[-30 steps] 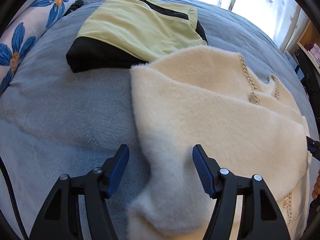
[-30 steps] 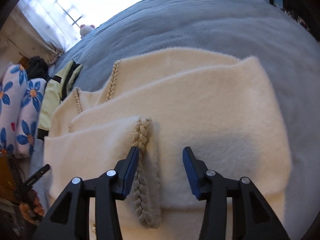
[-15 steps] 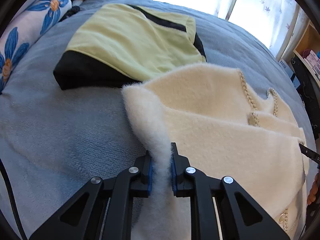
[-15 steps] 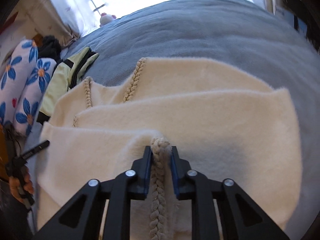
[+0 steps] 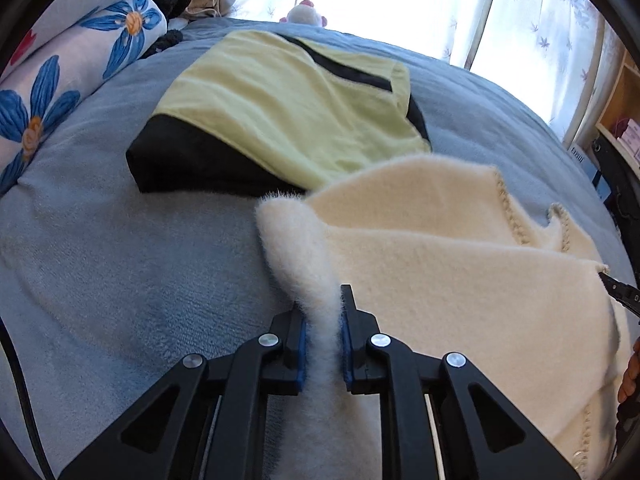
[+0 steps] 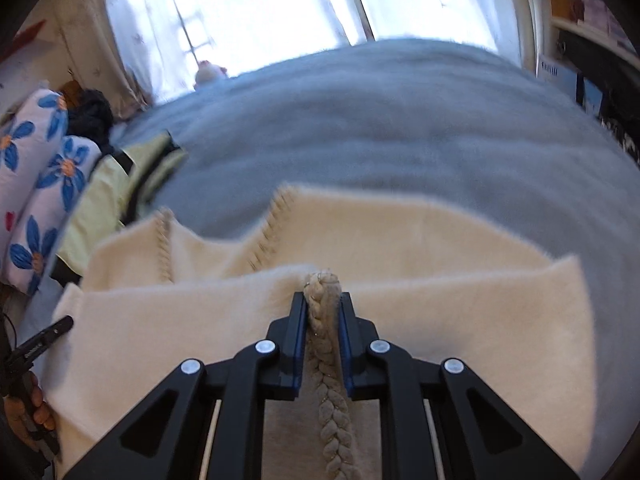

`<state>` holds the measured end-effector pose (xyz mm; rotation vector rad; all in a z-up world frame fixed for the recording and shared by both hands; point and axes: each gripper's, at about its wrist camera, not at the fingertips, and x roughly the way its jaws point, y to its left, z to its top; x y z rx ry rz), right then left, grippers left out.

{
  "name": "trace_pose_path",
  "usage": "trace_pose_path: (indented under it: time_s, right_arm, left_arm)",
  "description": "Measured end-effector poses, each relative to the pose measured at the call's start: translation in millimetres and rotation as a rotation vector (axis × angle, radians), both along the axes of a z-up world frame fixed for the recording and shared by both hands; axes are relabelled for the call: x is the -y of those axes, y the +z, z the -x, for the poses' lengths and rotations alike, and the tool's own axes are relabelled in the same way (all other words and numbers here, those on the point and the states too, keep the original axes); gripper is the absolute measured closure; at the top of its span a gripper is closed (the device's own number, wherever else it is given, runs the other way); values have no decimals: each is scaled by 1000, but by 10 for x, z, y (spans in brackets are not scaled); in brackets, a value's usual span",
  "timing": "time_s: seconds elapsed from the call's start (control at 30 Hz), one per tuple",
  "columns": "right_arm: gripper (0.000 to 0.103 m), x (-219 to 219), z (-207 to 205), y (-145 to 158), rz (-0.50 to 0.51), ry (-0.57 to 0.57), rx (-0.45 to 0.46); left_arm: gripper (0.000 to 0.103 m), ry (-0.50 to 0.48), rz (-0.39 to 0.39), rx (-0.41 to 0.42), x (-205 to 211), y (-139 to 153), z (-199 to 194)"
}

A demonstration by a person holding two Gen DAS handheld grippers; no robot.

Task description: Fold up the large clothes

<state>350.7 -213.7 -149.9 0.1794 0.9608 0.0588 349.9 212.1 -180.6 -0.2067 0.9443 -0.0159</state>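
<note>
Both grippers, left gripper point(image 5: 323, 334) and right gripper point(image 6: 323, 338), are pinching the cream coat point(image 5: 460, 280) near-edge folds, braided trim in the right, coat probably stretching away across the bed point(image 5: 100, 264).

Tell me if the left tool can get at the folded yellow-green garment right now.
Probably not yet. The left tool is shut on the fluffy edge of the cream garment, so it is occupied. The yellow-green garment lies beyond it on the blue blanket, with nothing between them.
</note>
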Motion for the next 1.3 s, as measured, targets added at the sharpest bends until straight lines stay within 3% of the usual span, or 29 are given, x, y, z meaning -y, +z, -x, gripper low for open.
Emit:
trace_pose_path:
  time_s: [0.13,0.2,0.33,0.5,0.63,0.77,0.87,0.93,1.0,1.03,1.07,1.1,1.17,1.3]
  right_arm:
    - [71,117,102,85,-21,-53,-11]
    - [69,143,195,199,-2,-73,11]
    - [69,39,421,395,38,-64,44]
    - [69,-499,690,451,48,56,55]
    - [69,-1007,813,343,11,159,41]
    - [69,-1254,829,135,56,206,28]
    - [72,-1158,799,51,123,194,36]
    - [72,-924,803,66,220,116,62]
    - [72,-581,773,37,248,34,47]
    - [72,-388,756,-3,232,7,25]
    - [88,-226,759,-28,184,7,14]
    - [94,-141,774,-35,170,12,11]
    - [96,-149,805,-10,192,39,14]
    - [92,-288,807,-3,244,48,10]
  left_arm:
    - [77,-16,-42,-32,7,17,-22]
    - [67,-6,-81,-55,3,73,-28]
    - [67,-2,-87,-49,64,285,94]
    - [67,-80,-45,-6,505,504,373]
    - [67,-129,19,-17,970,445,558]
    - [67,-119,2,-61,1237,183,625]
    - [67,-109,-27,-46,1208,66,664]
    - [66,-85,-89,-38,1130,76,676]
    - [66,-49,-123,-42,979,61,658]
    - [67,-37,-121,-47,881,45,655]
    - [67,-37,-99,-51,779,19,654]
    - [67,-44,-71,-53,700,8,651]
    - [67,-63,-38,-51,625,1,664]
    - [66,-66,-59,-59,622,11,665]
